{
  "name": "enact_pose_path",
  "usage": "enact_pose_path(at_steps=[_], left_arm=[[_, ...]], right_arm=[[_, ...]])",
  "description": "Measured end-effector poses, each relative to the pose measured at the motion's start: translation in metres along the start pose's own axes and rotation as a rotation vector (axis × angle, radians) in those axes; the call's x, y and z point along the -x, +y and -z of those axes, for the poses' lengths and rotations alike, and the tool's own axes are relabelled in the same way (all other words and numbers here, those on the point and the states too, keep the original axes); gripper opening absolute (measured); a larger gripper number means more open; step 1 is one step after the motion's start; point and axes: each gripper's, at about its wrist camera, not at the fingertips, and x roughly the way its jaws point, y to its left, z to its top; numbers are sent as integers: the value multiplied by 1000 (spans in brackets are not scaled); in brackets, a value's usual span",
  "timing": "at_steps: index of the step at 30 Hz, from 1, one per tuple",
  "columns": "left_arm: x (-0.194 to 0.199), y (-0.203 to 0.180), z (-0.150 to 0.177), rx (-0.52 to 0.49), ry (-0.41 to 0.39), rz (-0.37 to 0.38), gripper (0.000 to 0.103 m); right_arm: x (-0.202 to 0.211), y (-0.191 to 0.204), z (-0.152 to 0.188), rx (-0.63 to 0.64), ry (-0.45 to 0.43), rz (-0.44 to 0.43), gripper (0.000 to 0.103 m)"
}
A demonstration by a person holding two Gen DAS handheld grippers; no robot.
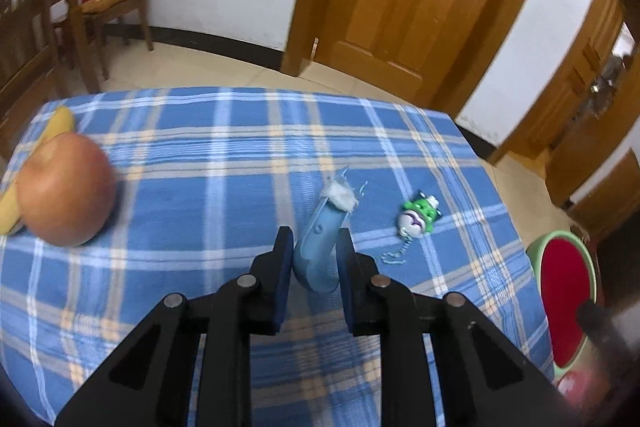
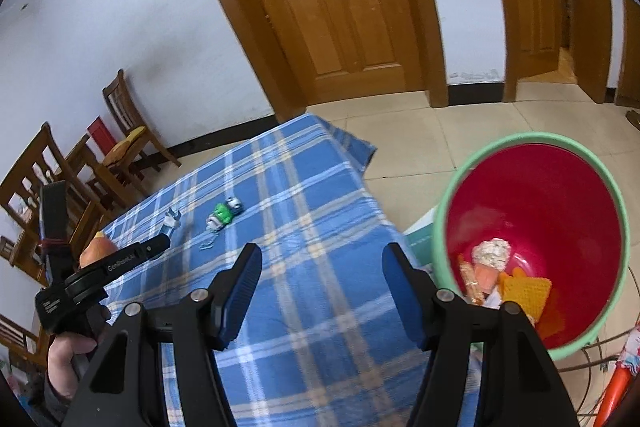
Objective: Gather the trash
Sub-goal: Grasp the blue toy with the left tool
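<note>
2 fruits (image 1: 66,189) and green toy (image 1: 418,219) flank the gripped blue hook (image 1: 320,243)

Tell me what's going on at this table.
A person is clearing trash with two tools. The left hand-held gripper is shut on a blue wrapper above the plaid cloth. The right hand-held gripper is open and empty beside the red bin, which already holds scraps. A green toy, apple and banana remain.
</note>
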Motion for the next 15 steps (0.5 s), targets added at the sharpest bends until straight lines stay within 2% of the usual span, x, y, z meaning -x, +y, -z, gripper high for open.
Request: enact_pose_path(at_steps=[9,15], left_arm=[[9,24,-3,78,-30,-6,21],[6,32,-3,116,-33,-13,21]], right_arm=[[-40,47,-8,74,29,-17,66],[-82,69,-13,59,79,-28,66]])
